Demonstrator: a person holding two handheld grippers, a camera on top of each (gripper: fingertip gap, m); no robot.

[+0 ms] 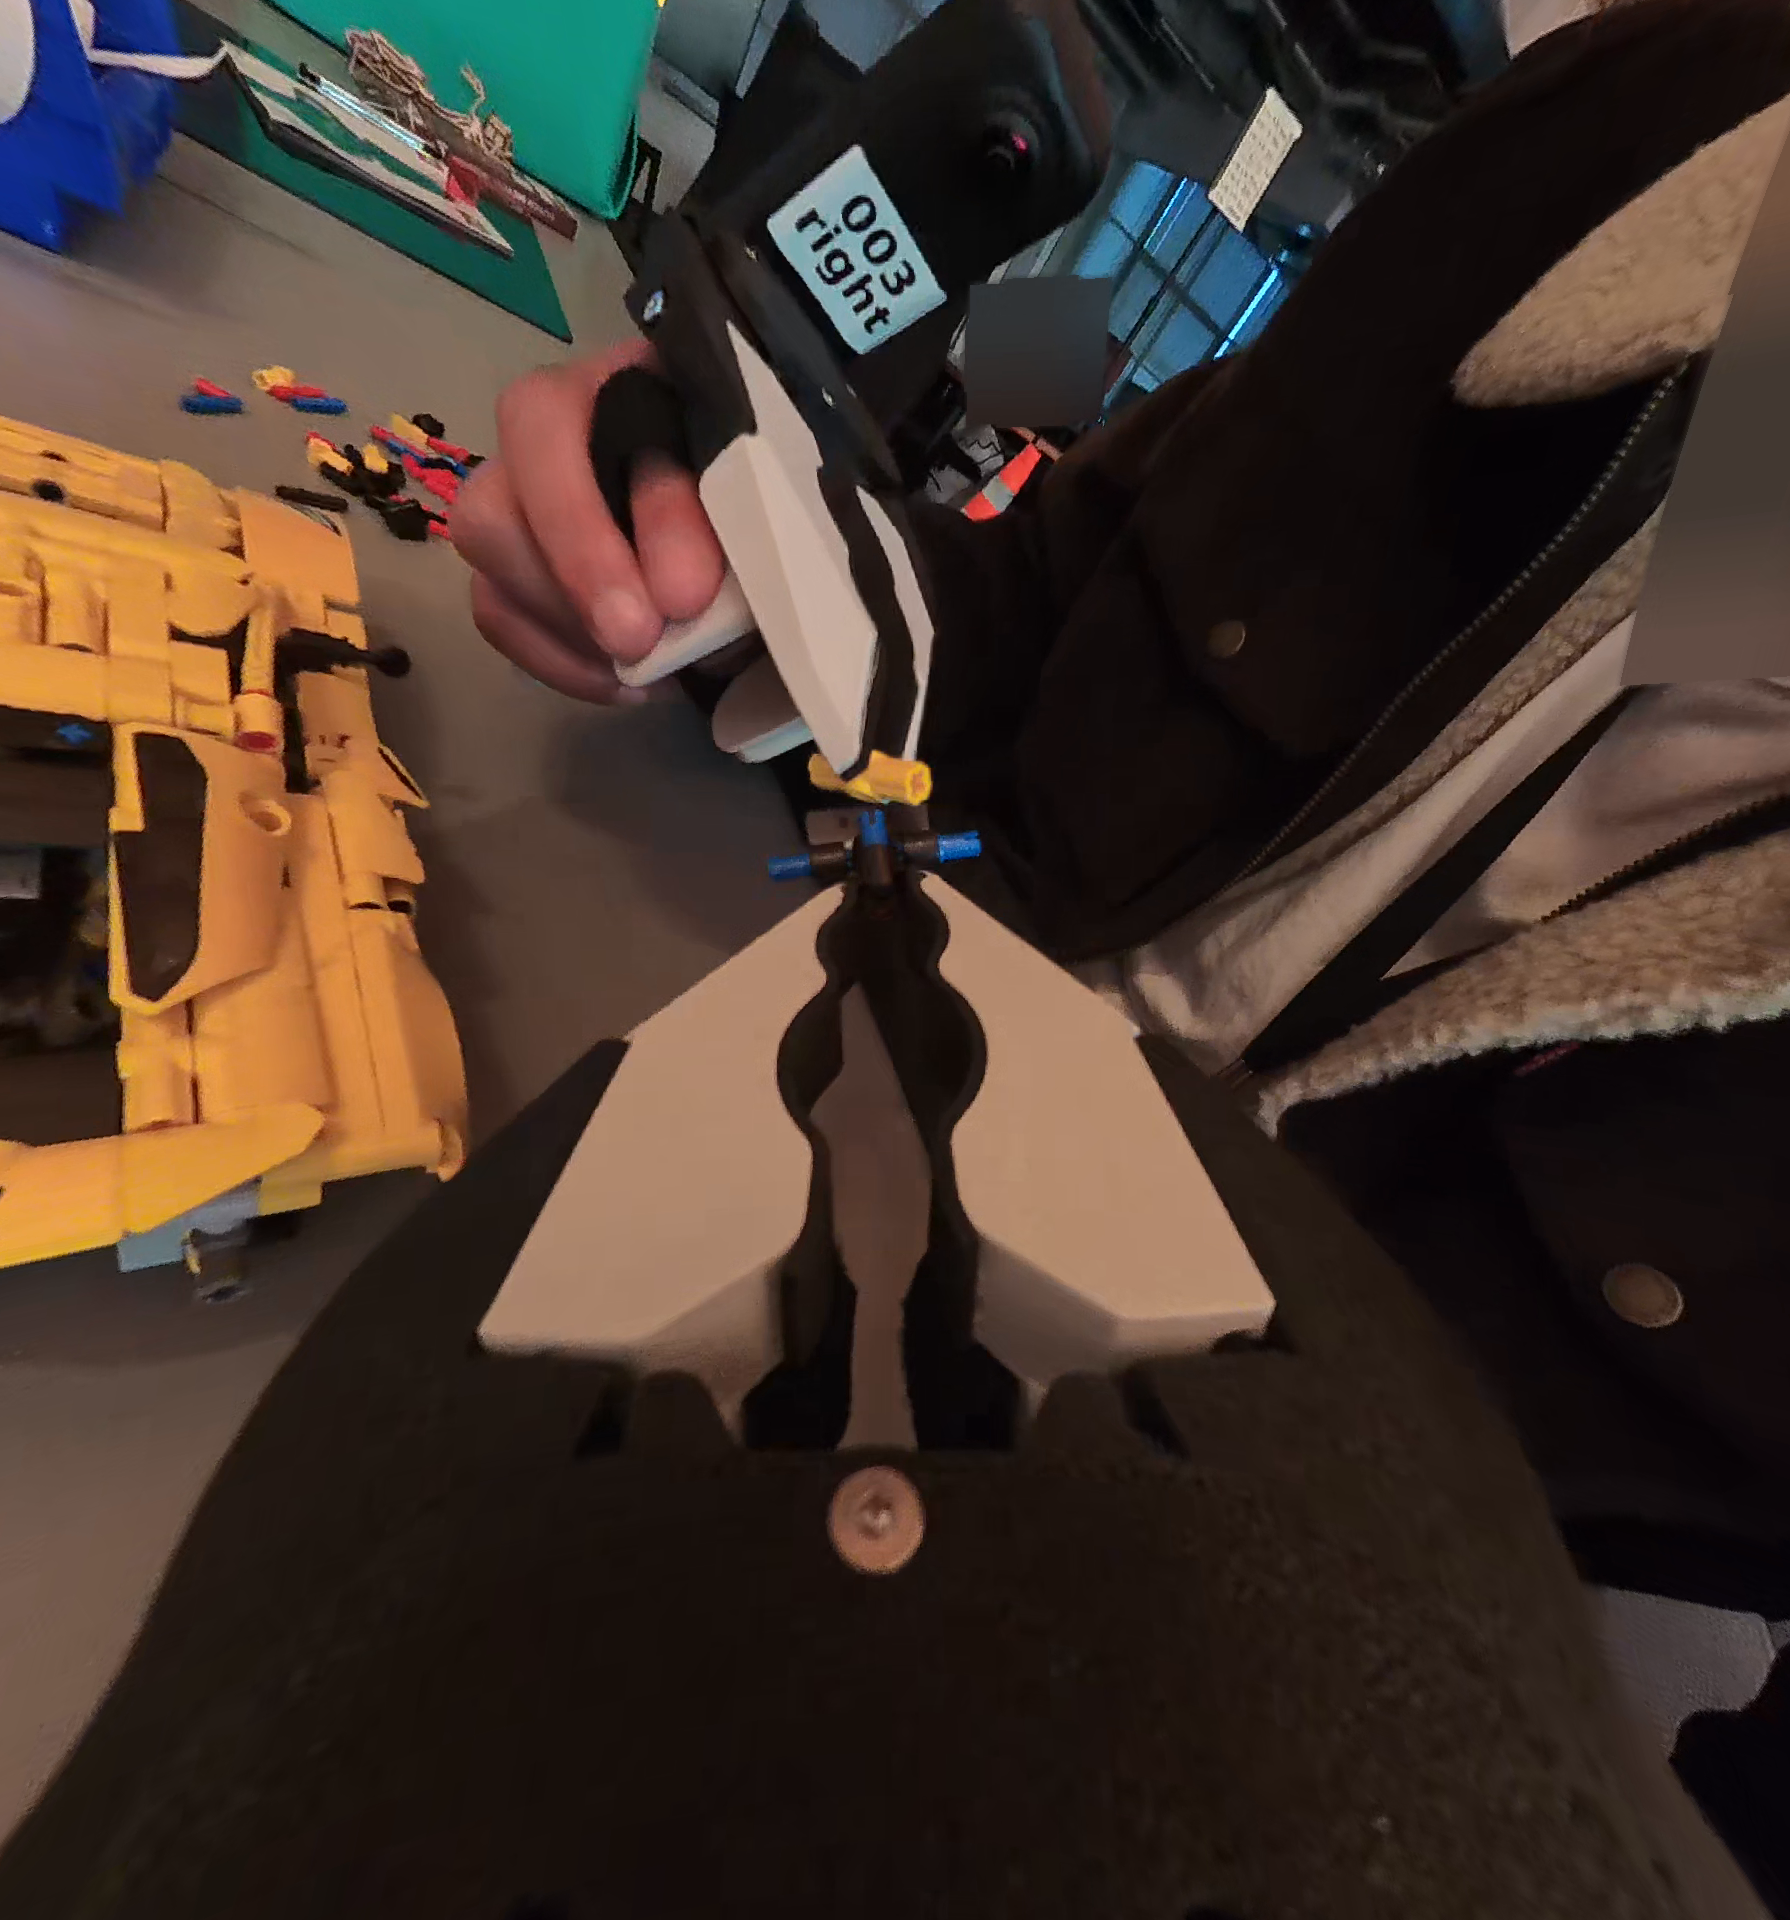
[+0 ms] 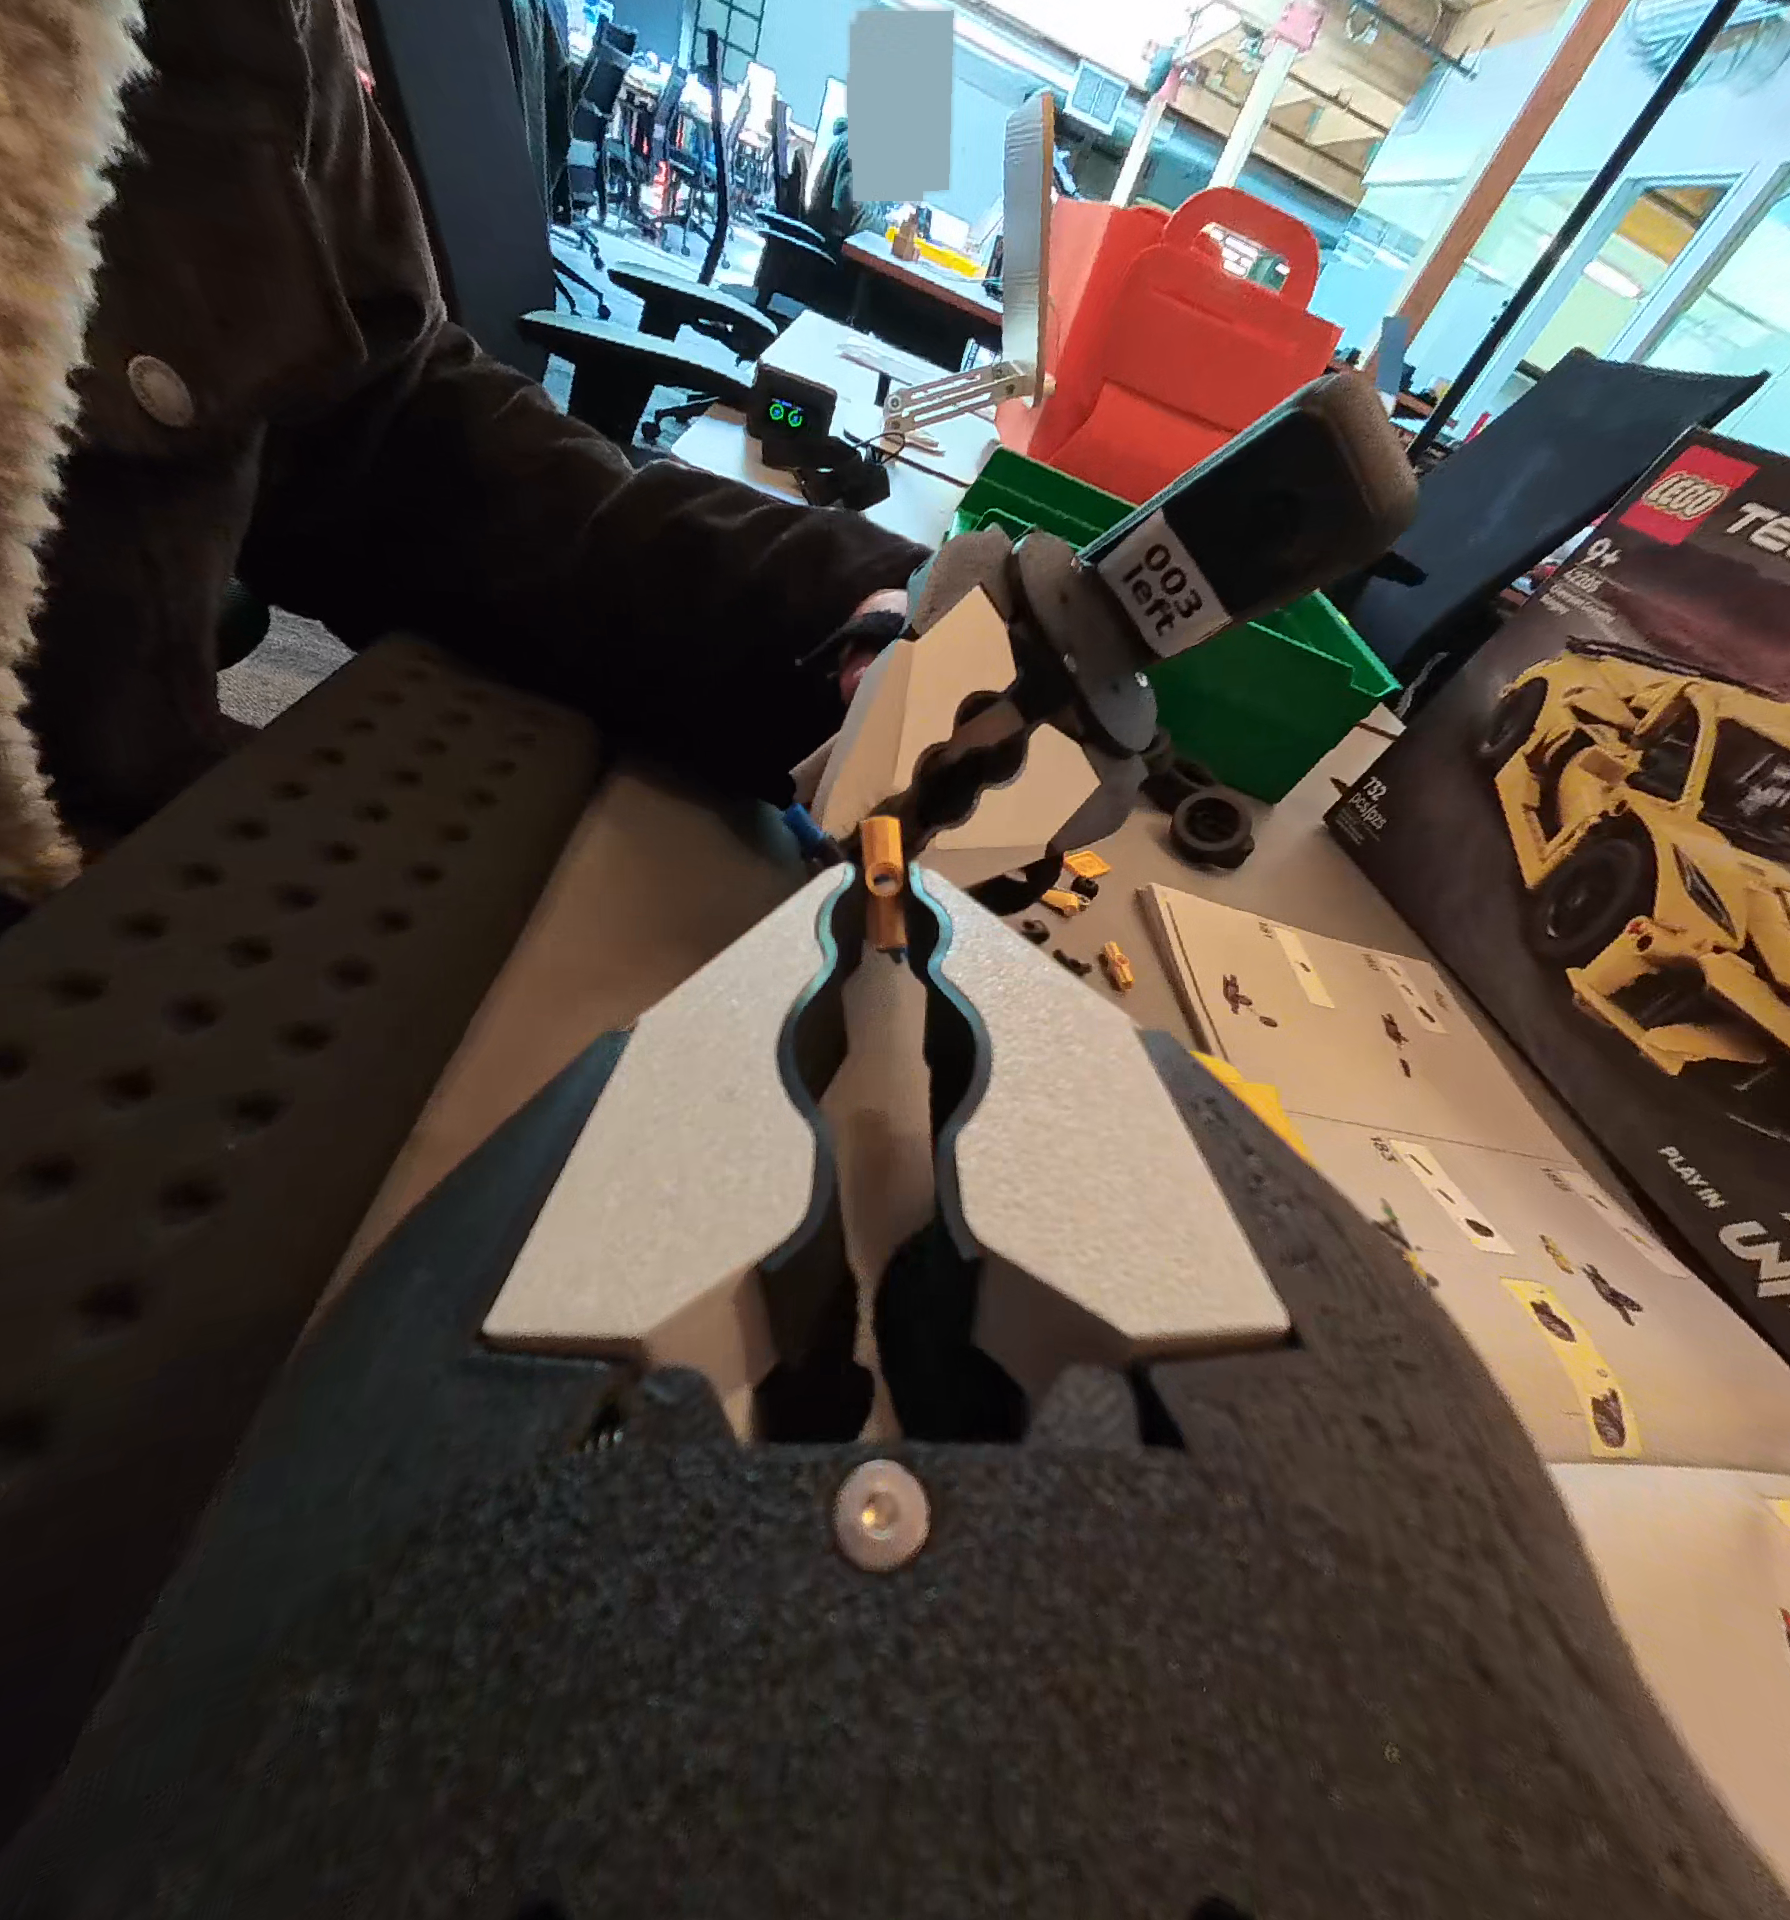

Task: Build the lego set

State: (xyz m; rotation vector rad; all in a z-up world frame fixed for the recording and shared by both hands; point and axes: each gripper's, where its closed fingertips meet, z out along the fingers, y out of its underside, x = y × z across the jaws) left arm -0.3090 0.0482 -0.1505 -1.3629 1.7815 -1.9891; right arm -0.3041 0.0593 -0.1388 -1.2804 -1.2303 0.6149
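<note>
Left gripper (image 1: 875,883) clamped on black connector with blue pins (image 1: 873,847), right gripper (image 2: 883,902) pinching yellow connector (image 2: 883,868) just above it over table's (image 1: 579,790) near edge, yellow car model (image 1: 195,831) and loose pieces (image 1: 382,468) leftward, instruction booklet (image 2: 1390,1101) and set box (image 2: 1649,873) rightward.

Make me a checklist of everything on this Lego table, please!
Surface: grey table, mostly bare near the grippers.
Job's things: yellow Lego car partly built; yellow connector; black-and-blue pin assembly; instruction booklet; set box.
Clutter: loose pins; black tyres; green bin; orange bag.
Grippers: left gripper shut on the pin assembly; right gripper shut on the yellow connector, the two meeting.
Cables: nothing seen.
Surroundings: office chairs and desks behind.
</note>
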